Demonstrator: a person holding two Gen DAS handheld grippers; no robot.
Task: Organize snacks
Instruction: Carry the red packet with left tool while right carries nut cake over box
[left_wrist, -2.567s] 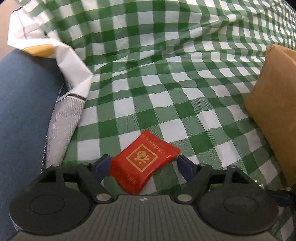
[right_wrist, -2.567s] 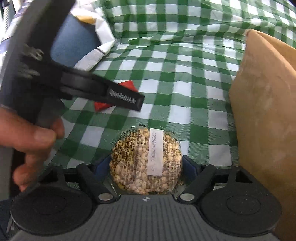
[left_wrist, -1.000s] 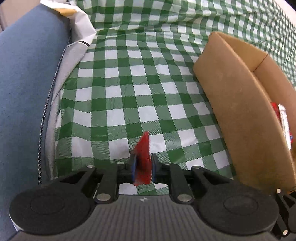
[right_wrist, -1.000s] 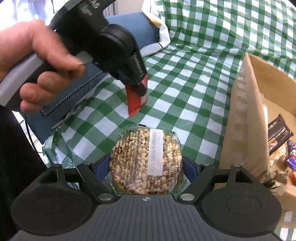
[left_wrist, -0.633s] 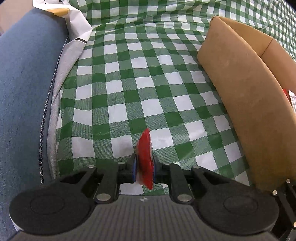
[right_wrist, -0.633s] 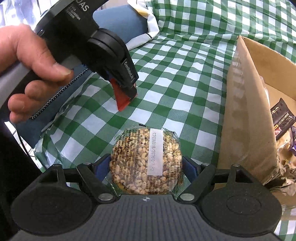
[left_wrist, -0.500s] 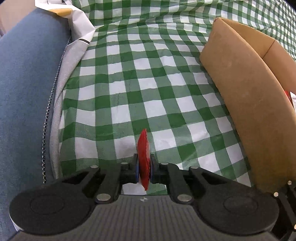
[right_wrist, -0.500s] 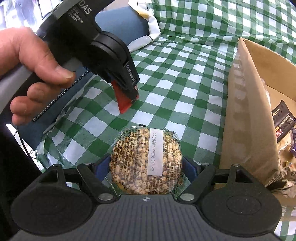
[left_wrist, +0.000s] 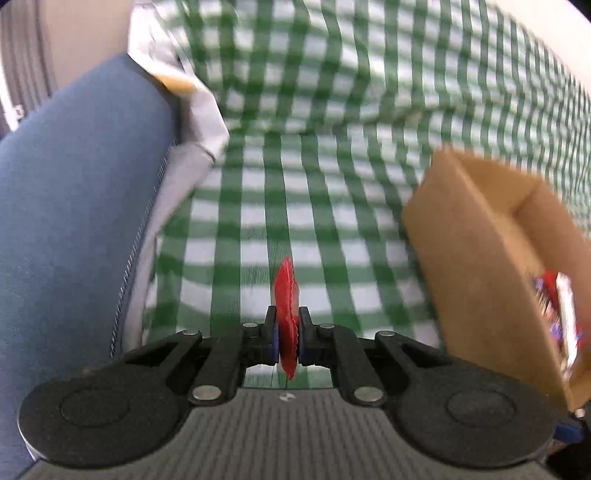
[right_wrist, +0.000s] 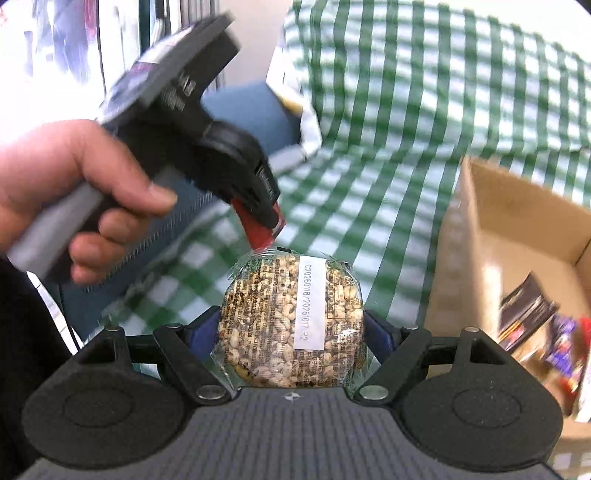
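A small red snack packet (left_wrist: 286, 295) stands edge-on between the pads of my left gripper (left_wrist: 287, 332), which is shut on it above the green checked cloth (left_wrist: 314, 206). In the right wrist view the same red packet (right_wrist: 258, 229) hangs from the left gripper (right_wrist: 271, 225), held by a person's hand (right_wrist: 74, 192). My right gripper (right_wrist: 291, 328) is shut on a round puffed-grain cake in clear wrap (right_wrist: 291, 321). An open cardboard box (left_wrist: 480, 258) stands to the right, with several wrapped snacks (right_wrist: 539, 325) inside.
A blue cushioned seat (left_wrist: 74, 221) lies along the left, with a grey zip edge and a folded white corner of the cloth (left_wrist: 177, 74) near it. The cardboard box wall (right_wrist: 447, 266) stands close to the right of my right gripper.
Both grippers have risen with their snacks still held. The views tilt up, so more of the far cloth and the inside of the box shows. The picture is blurred from the motion.
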